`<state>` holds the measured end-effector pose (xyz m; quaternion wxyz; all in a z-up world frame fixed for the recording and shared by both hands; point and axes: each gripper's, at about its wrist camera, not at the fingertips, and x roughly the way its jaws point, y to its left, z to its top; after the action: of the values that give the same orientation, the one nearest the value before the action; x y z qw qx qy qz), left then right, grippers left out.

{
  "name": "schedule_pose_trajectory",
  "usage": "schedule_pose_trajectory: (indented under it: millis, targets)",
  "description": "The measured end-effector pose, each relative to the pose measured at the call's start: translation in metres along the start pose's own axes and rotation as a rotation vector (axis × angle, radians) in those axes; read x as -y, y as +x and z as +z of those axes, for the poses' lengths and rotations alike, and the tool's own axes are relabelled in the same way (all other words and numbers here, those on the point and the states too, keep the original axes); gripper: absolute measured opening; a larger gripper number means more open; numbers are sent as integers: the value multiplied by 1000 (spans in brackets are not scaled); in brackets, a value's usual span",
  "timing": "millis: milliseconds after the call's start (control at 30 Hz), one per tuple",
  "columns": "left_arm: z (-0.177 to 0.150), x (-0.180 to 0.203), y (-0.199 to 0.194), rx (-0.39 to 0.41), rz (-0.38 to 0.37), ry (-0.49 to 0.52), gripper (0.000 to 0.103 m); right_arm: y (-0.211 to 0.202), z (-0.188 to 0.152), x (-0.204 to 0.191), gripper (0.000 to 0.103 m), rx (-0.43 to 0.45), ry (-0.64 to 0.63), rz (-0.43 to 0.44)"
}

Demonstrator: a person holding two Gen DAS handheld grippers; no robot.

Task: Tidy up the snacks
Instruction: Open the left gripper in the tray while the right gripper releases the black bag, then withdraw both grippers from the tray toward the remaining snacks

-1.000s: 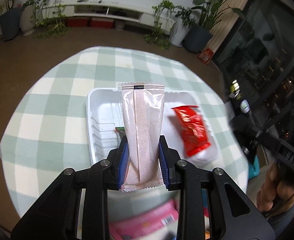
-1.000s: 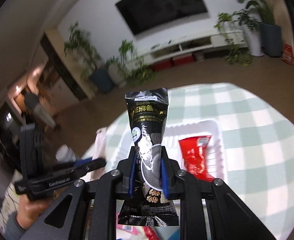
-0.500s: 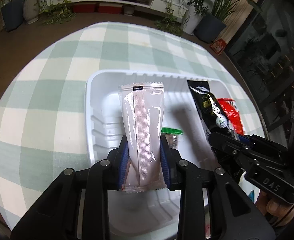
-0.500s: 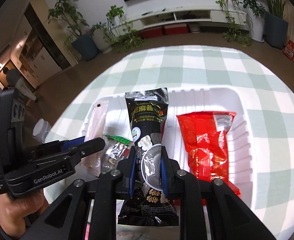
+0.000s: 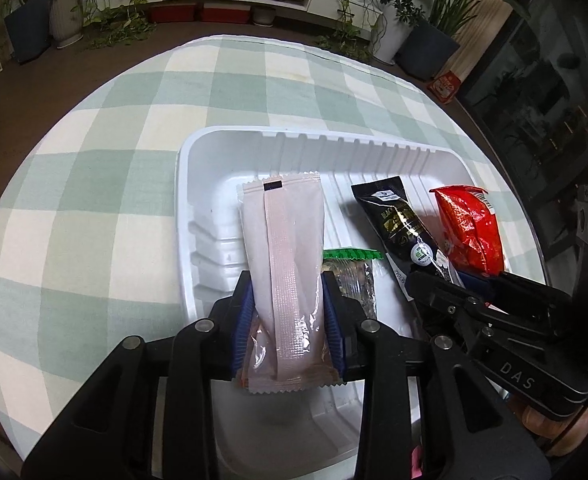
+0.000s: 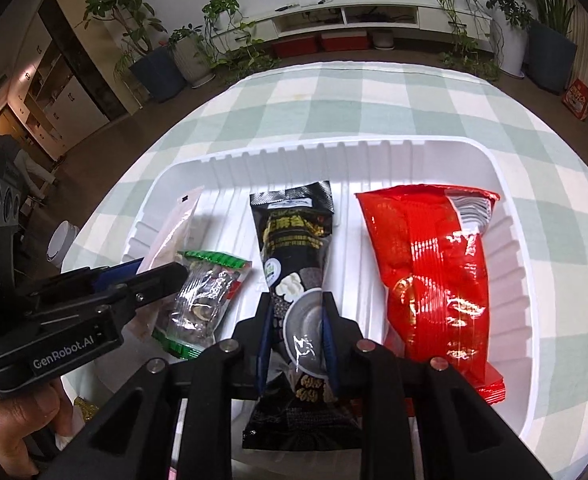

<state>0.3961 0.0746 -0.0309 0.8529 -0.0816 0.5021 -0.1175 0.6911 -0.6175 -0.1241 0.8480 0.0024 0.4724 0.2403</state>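
Snack sorting, both wrist views. The pale pink sealed sachet with a central seam (image 5: 282, 264) stands lengthwise in the centre of the left-wrist frame, over the left part of the white ribbed plastic tray (image 5: 198, 160). The left hand-held gripper (image 5: 288, 320) has its blue pads on the sachet's lower sides; its jaws are opening, so a release into the tray appears to be in hand. The black glossy snack packet with a bowl picture (image 6: 294, 264) lies along the middle of the tray, and the right hand-held gripper (image 6: 296, 340) is clenched on its lower half, apparently to steer it into a free lane before letting go. A red crinkled foil bag (image 6: 434, 272) rests at right of the tray, and a small clear packet with green edges (image 6: 202, 300) at lower left. The packets lie side by side, roughly parallel, probably so that each keeps its own strip. The tray sits on the bench under a green-and-white checked cloth (image 5: 94, 152).
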Motion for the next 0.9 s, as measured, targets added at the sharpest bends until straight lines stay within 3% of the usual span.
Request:
schedule_pose_trajectory:
  millis: [67,133,167,267,367,467,567,733,833,900]
  targets:
    - [0,2,-2,4,-14,4,45,0,0,0,30,-2,-1,3]
    - [0,8,-5,12,-22,17,56,-1,0,-1,46,-1,-2,1]
    - [0,9,-7,20,-12,20,59,-3,1,-1,50,5,-3,2]
    - [1,10,-18,45,-19,7,78,-11,2,1,52,21,1,-5]
    - [2,10,-38,80,-23,-12,81,-26,4,4,61,49,5,-7]
    - [-1,13,-67,124,-36,-13,95,-50,6,6,68,88,11,-1]
    - [-12,19,-104,181,-53,11,102,-88,4,6,78,152,6,54]
    - [-58,37,-160,274,-84,117,103,-162,-24,13,100,304,0,157]
    - [-98,48,-177,302,-43,184,103,-195,-63,22,103,365,29,214]
    - [-128,48,-183,293,-37,161,103,-203,-92,29,103,370,57,234]
